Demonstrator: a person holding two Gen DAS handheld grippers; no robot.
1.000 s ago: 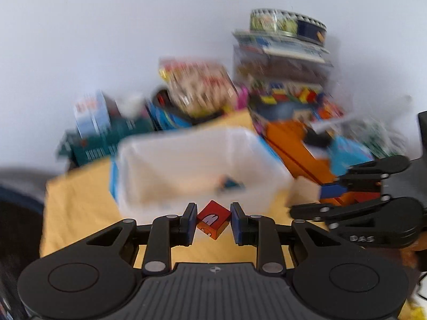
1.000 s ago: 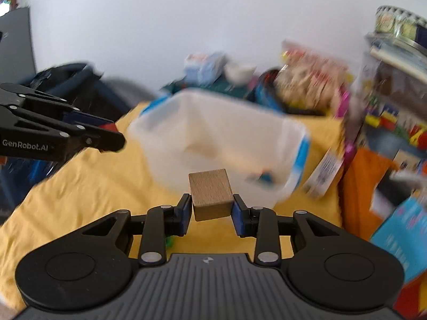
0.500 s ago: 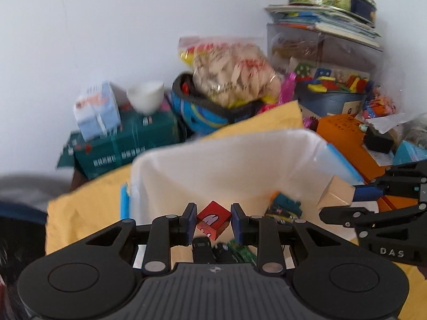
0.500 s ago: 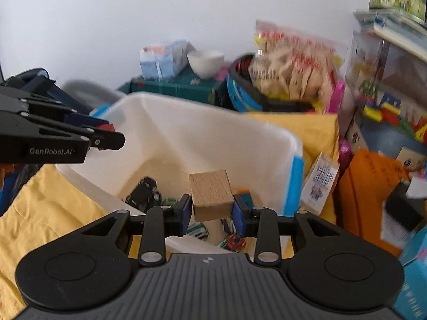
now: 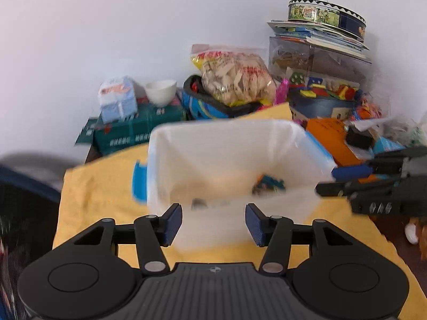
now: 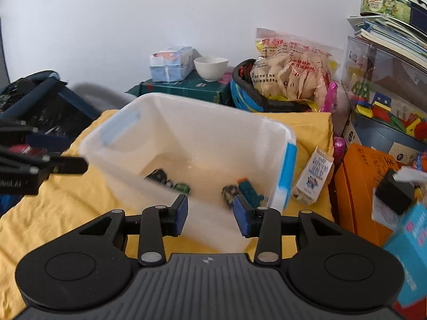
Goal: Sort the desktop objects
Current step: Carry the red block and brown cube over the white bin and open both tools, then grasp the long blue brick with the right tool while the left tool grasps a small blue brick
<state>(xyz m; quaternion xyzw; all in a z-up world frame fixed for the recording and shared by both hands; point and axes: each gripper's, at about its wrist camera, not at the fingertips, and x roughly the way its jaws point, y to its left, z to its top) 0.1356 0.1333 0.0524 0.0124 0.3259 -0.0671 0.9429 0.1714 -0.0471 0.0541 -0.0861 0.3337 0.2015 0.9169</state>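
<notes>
both hand-held grippers [image 5: 213,224] [image 6: 210,216] agape over bin [image 6: 280,130]

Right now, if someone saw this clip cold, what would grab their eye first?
Probably the white plastic bin at centre on the yellow cloth, with small toys on its floor. Both the left gripper and right gripper hang open and empty in front of it. Behind, a bulging bag of crackers tops the clutter against the wall.

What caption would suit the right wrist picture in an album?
Open right gripper hovering at a translucent white plastic bin holding small toy vehicles, on yellow cloth.
</notes>
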